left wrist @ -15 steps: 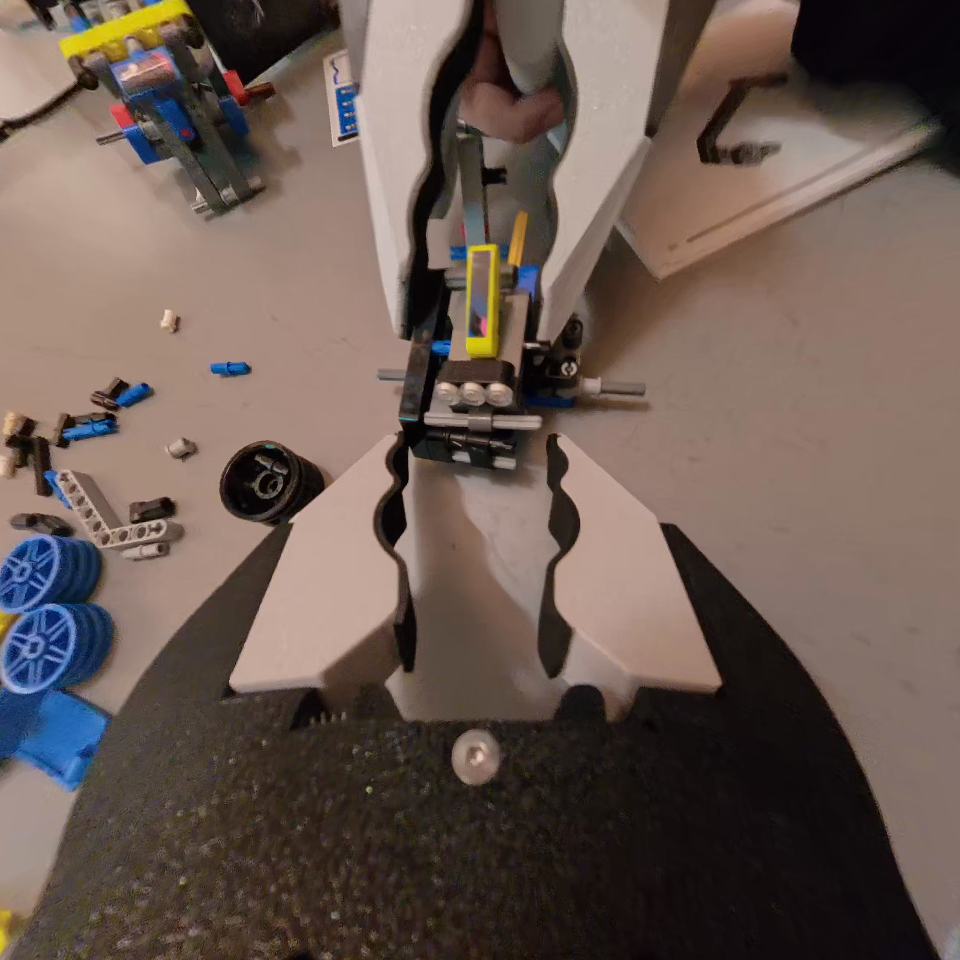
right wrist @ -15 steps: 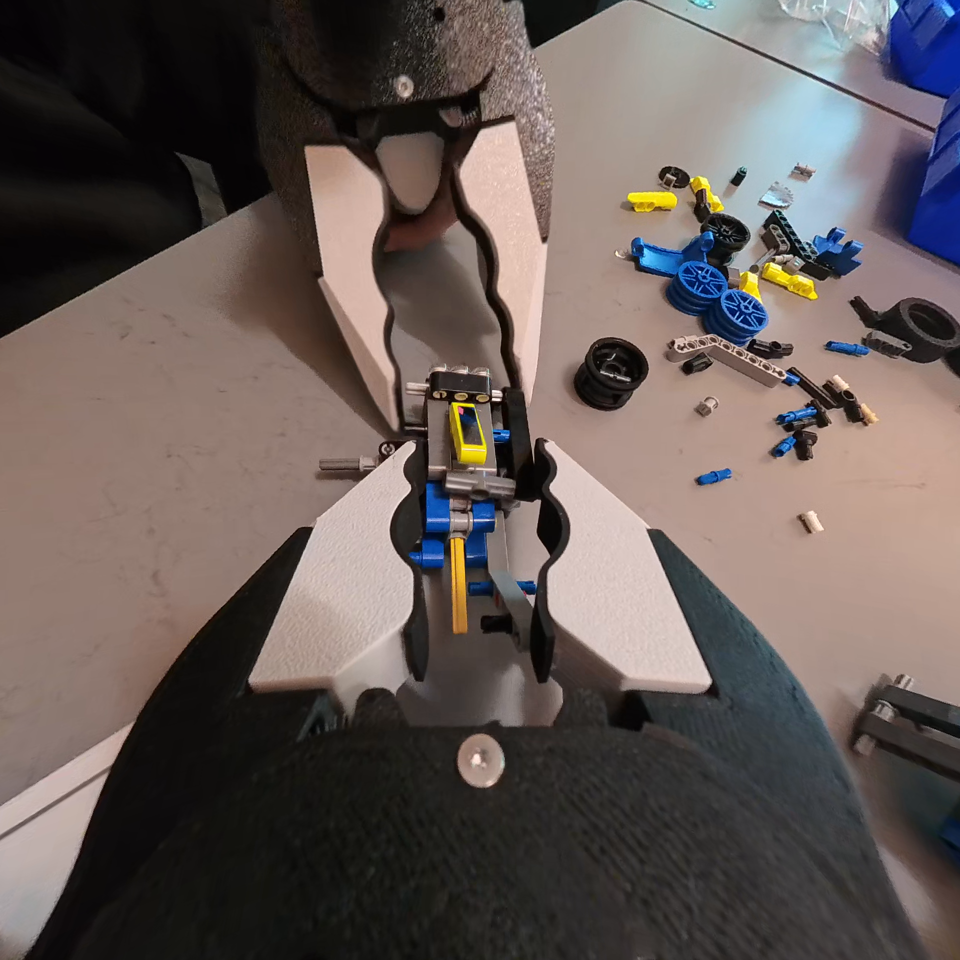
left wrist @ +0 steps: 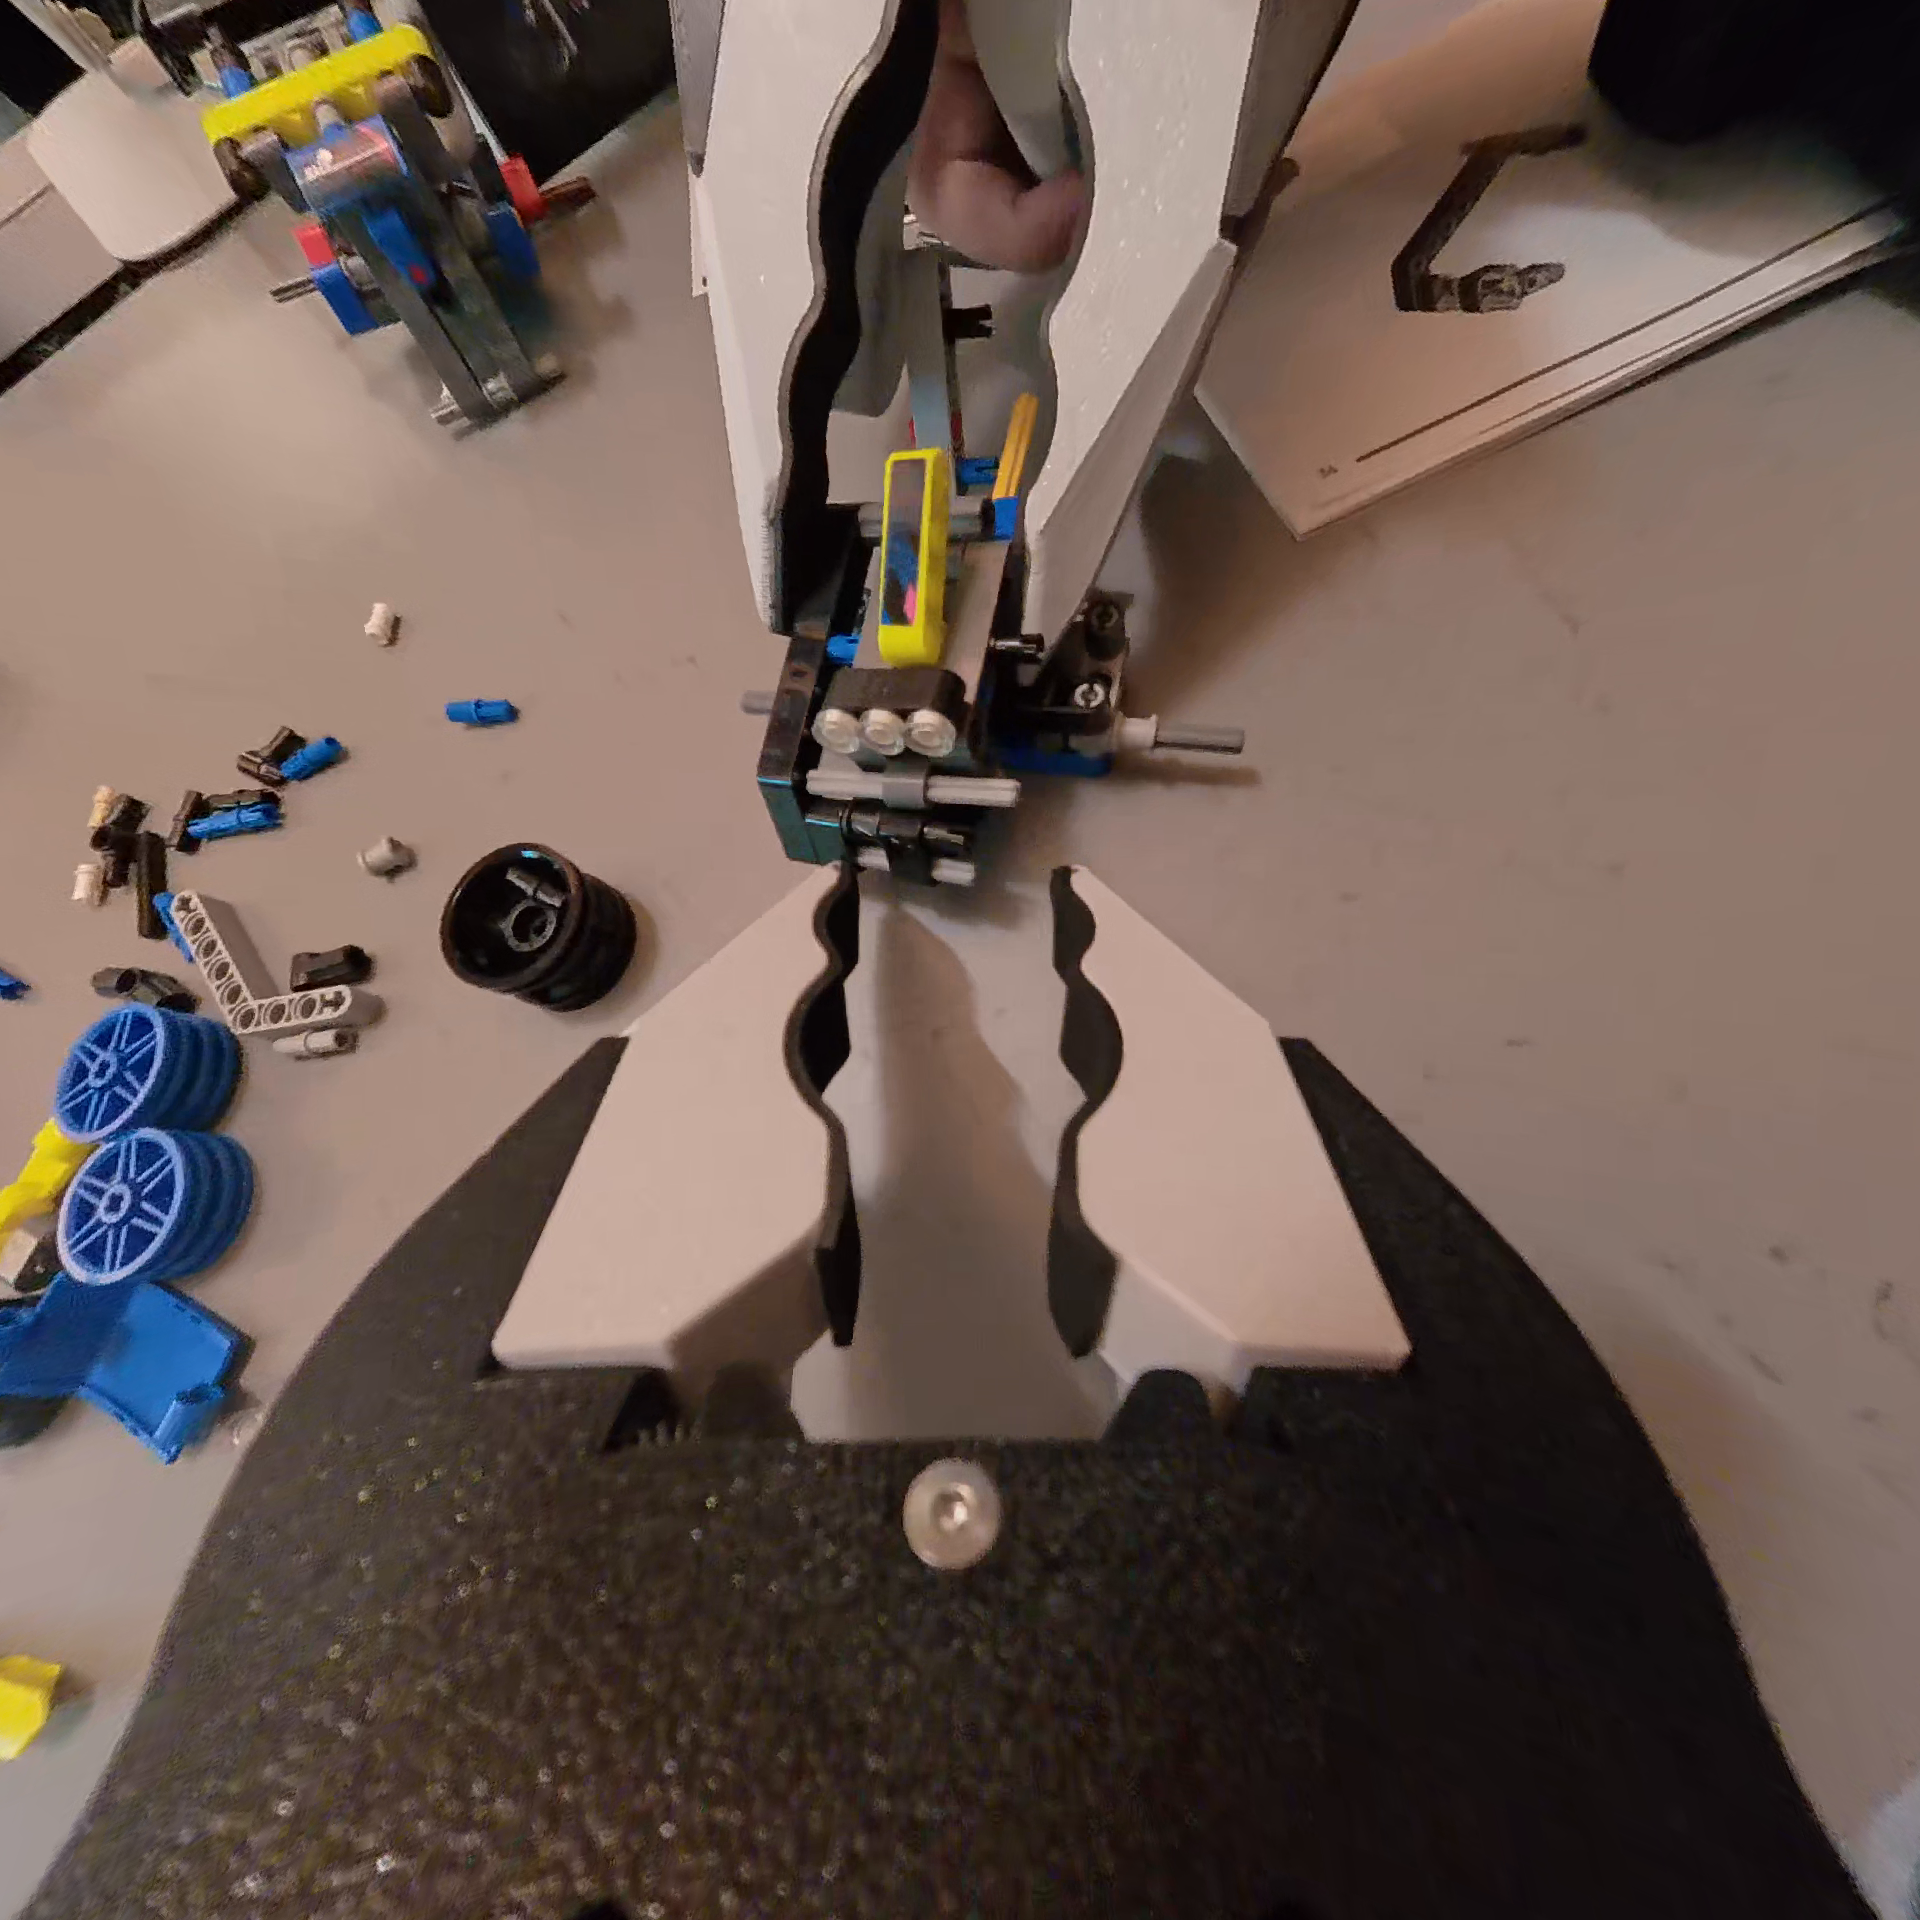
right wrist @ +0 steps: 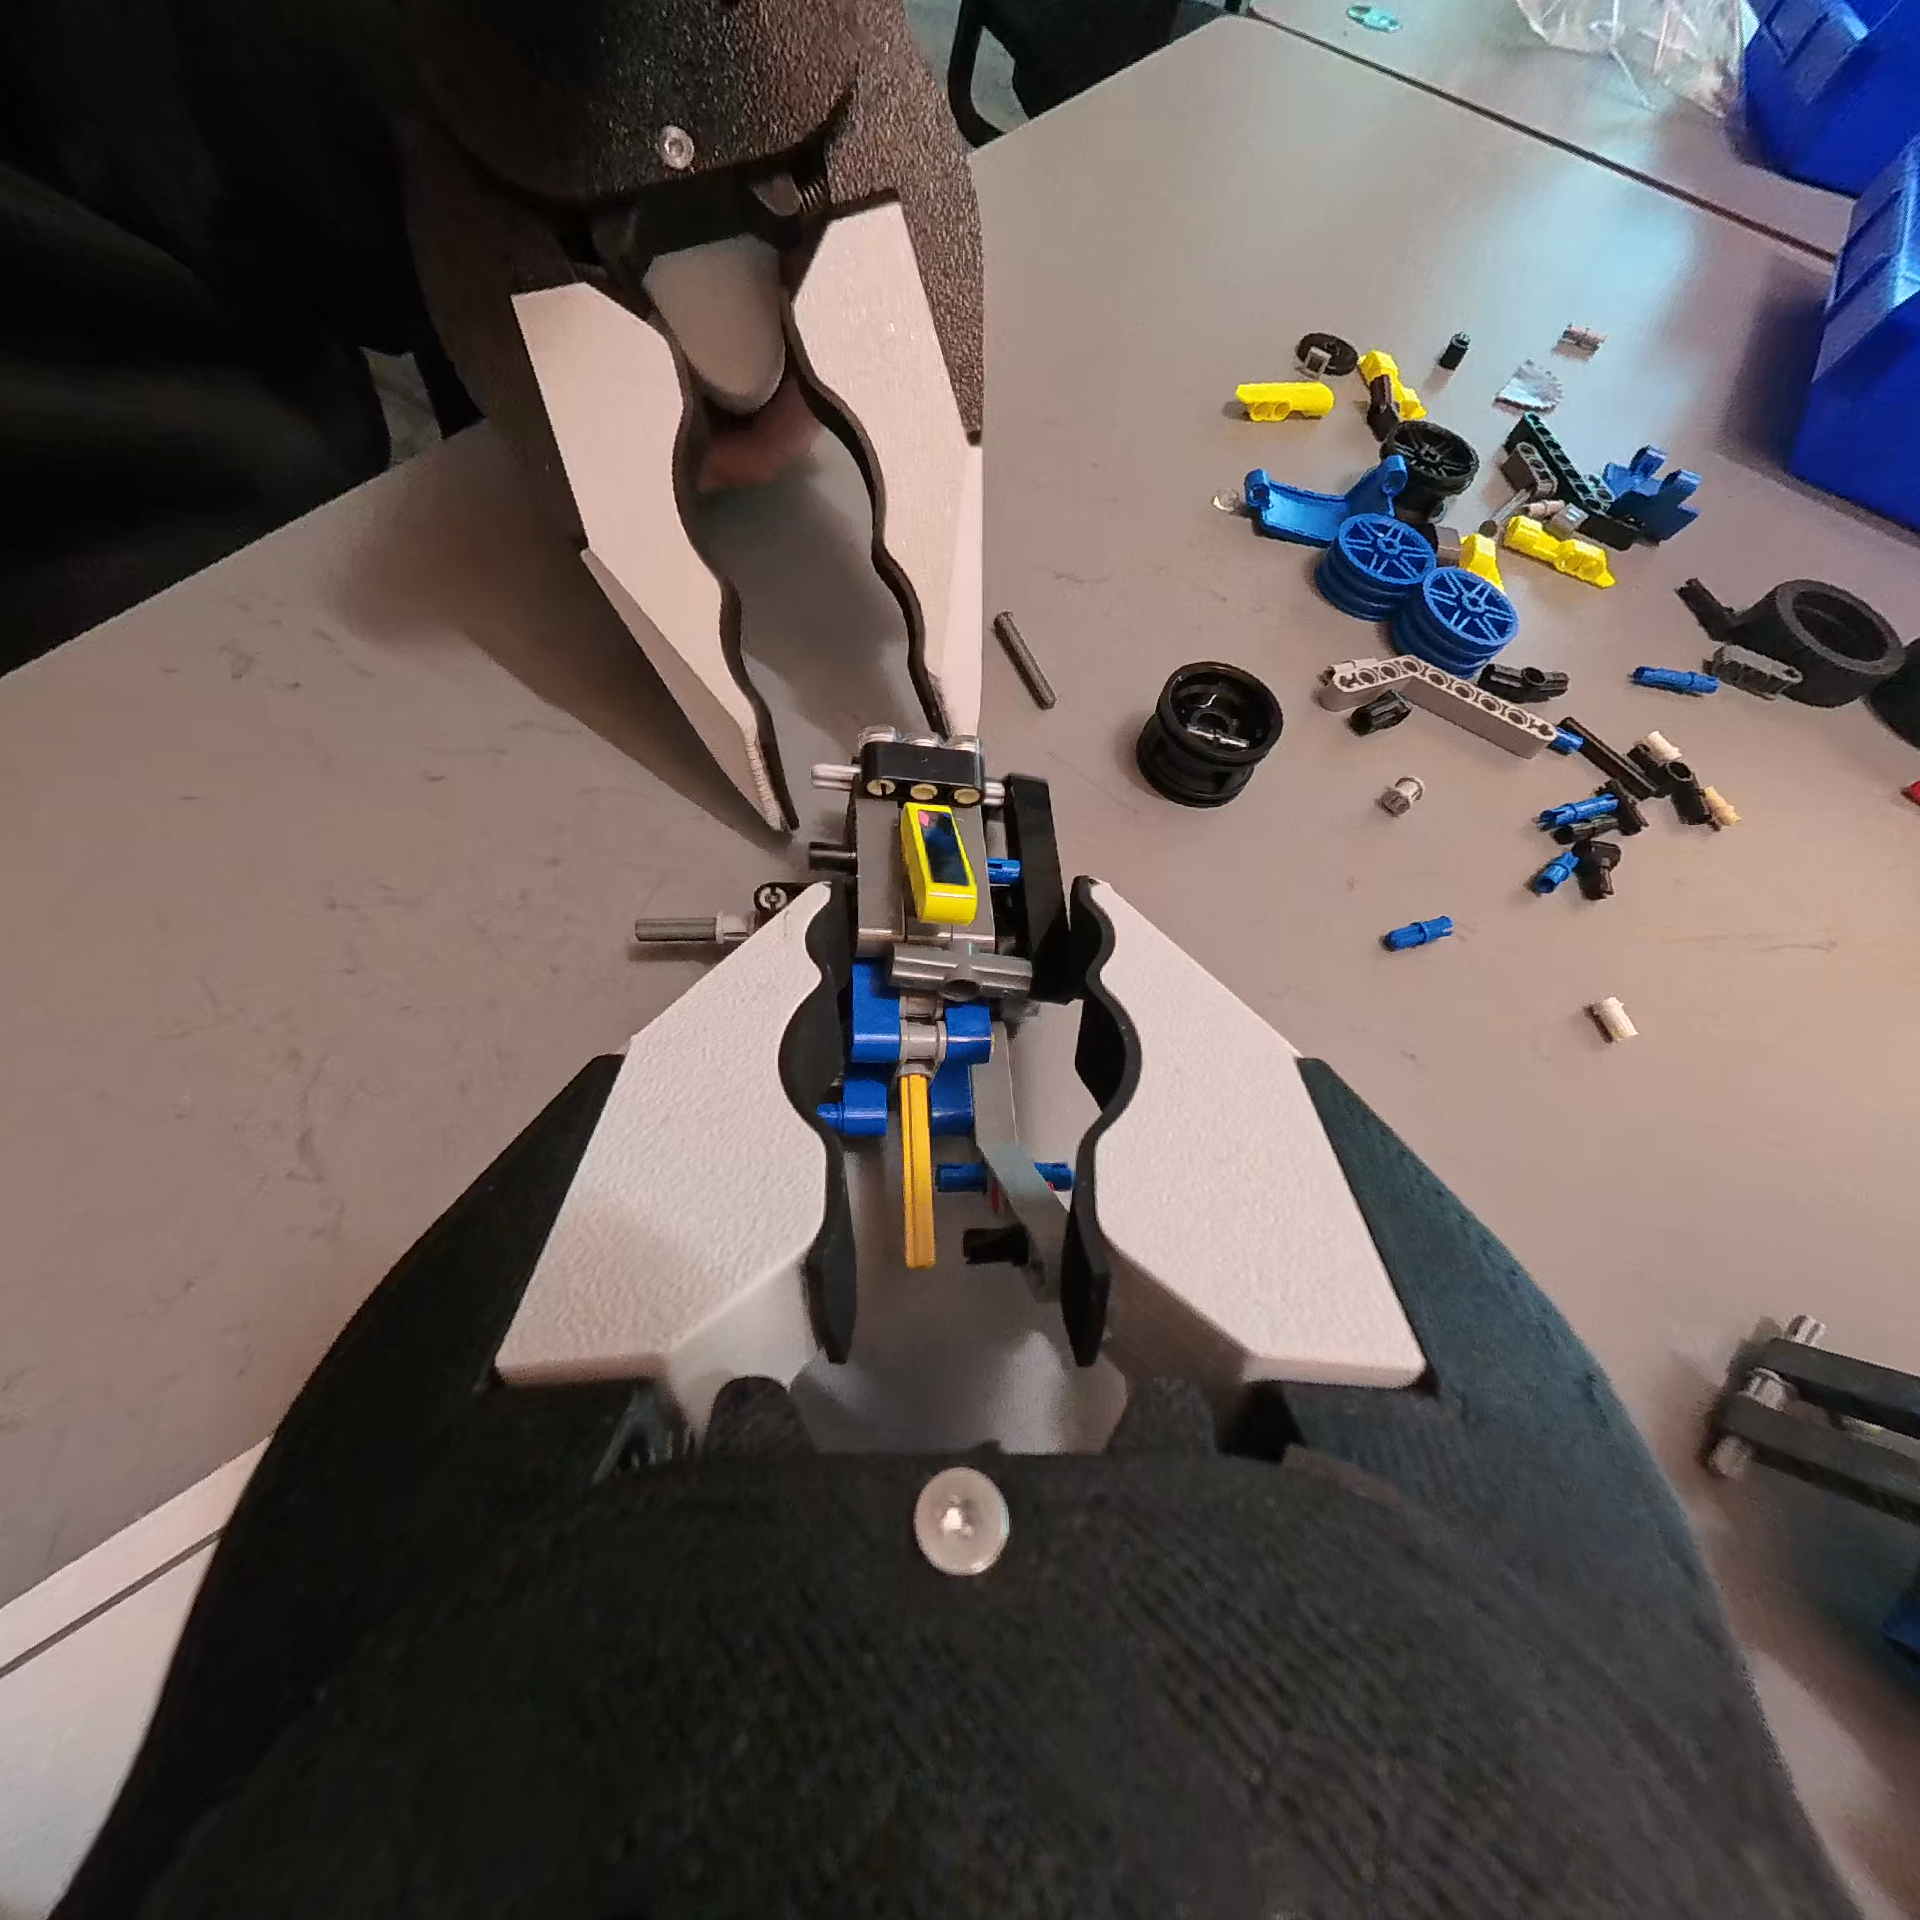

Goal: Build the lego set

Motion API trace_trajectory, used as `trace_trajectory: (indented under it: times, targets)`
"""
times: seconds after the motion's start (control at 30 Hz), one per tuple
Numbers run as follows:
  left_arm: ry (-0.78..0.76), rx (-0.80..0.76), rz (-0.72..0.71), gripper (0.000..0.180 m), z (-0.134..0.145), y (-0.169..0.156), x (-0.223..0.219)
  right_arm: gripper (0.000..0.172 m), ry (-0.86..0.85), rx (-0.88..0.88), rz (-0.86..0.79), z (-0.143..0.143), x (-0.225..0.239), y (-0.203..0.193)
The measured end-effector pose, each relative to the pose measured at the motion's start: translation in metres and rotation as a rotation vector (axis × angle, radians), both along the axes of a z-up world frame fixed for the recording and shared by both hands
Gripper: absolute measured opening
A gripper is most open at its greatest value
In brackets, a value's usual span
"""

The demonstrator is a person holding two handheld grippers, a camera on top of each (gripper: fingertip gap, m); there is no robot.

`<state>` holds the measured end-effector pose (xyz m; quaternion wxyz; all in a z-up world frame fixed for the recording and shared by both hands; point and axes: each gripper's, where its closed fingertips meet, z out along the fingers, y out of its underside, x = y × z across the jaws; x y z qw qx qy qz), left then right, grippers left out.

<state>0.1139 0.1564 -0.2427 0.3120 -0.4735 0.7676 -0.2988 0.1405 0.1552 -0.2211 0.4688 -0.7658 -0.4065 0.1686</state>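
While the right gripper (right wrist: 951, 914) clamps the brick-built vehicle chassis (right wrist: 935, 935) between its wavy black pads, we find the left gripper (left wrist: 951, 883) standing apart at the model's front end, jaws parted with nothing between them. In the left wrist view its fingertips sit just short of the chassis's black front beam, at 12 o'clock from the gripper; we cannot tell whether the left-hand tip grazes it. In the right wrist view both pads press the flanks of the chassis: the left pad on the grey and blue body, the right pad on a black side beam. A yellow axle (right wrist: 917, 1174) runs back between the fingers, and a yellow tile (right wrist: 940, 862) sits on top of the grey deck.

The model rests on the grey table (right wrist: 312, 987). At 2 o'clock from the chassis in the right wrist view lies a black wheel hub (right wrist: 1210, 732), and nearer the model a short dark axle (right wrist: 1023, 660). Beyond, at 1 to 2 o'clock, we note a grey angled beam (right wrist: 1444, 701), two blue wheels (right wrist: 1413, 587), loose blue pins and yellow connectors. Farthest out at 1 o'clock stand blue bins (right wrist: 1860, 312).

In the left wrist view a second brick assembly (left wrist: 364, 208) stands at 10 o'clock, and an open booklet (left wrist: 1507, 343) lies at 2 o'clock.
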Motion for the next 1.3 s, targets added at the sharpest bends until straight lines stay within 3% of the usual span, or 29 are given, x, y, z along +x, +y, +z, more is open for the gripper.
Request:
trace_trajectory:
  times: [0.7,0.97,1.1,1.2,1.3]
  targets:
    - [0.019,0.003,-0.101,0.03,-0.003,-0.012,-0.007,0.038,0.005,-0.015,-0.025,0.001,0.005,0.002]
    - [0.026,-0.003,-0.076,0.03,-0.001,-0.007,-0.004,0.038,-0.005,0.015,-0.023,0.001,0.007,0.003]
    - [0.003,-0.05,-0.007,0.037,0.007,0.006,0.001,0.038,-0.015,0.032,-0.007,0.001,0.006,0.001]
    - [0.042,-0.091,-0.029,0.054,0.003,0.011,0.005,0.038,-0.017,0.034,0.004,0.001,0.005,-0.001]
    - [0.052,-0.207,-0.075,0.053,0.008,0.008,0.012,0.038,-0.018,0.035,0.02,0.001,0.003,-0.003]
